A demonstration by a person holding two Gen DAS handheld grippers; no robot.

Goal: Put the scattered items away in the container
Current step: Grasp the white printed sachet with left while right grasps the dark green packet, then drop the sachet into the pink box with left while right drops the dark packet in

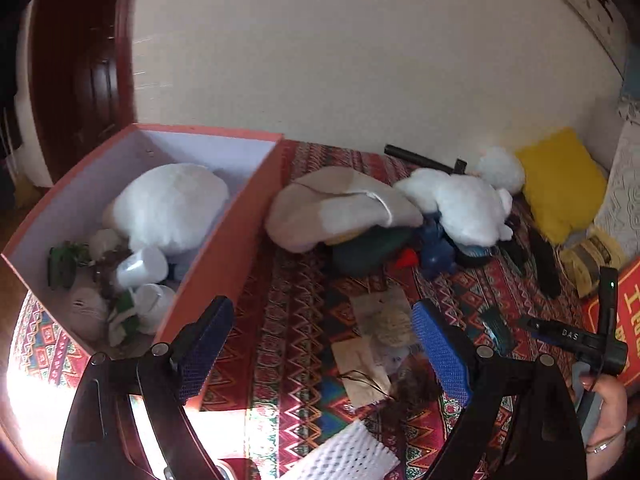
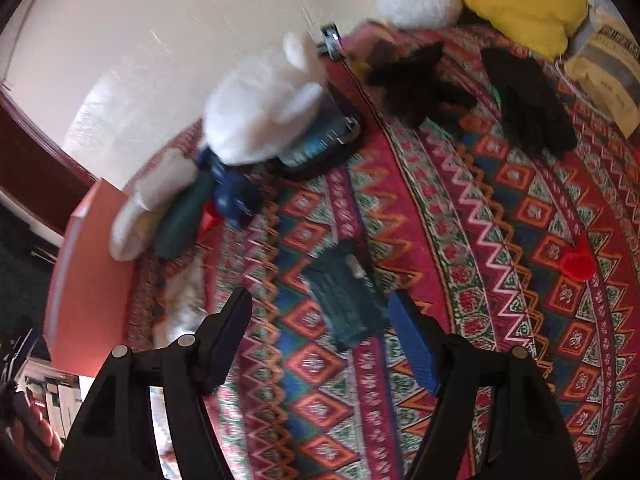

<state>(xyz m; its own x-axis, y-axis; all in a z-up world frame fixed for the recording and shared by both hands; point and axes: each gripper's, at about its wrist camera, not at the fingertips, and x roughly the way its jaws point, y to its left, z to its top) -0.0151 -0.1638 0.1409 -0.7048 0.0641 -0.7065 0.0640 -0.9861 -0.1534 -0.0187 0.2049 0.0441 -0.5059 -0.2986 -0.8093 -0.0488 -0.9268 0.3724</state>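
writing: "DAS" on the right gripper (image 1: 496,330) body, gold characters on a red sign (image 1: 628,312), unreadable
surface: patterned red cloth (image 2: 460,240), cream wall (image 1: 360,60) behind
box (image 1: 244,216): left, toys inside
left gripper (image 1: 320,356): jaws apart, empty
right gripper: jaws apart around a teal cloth (image 2: 344,300), not pressing on it

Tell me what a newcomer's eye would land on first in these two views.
First the busy red patterned cloth that covers the whole surface. Next the pink box at the left of the left wrist view, already holding a white plush and cups. Then the pile beside the box, topped by a white teddy, with a yellow cushion against the wall at the right.
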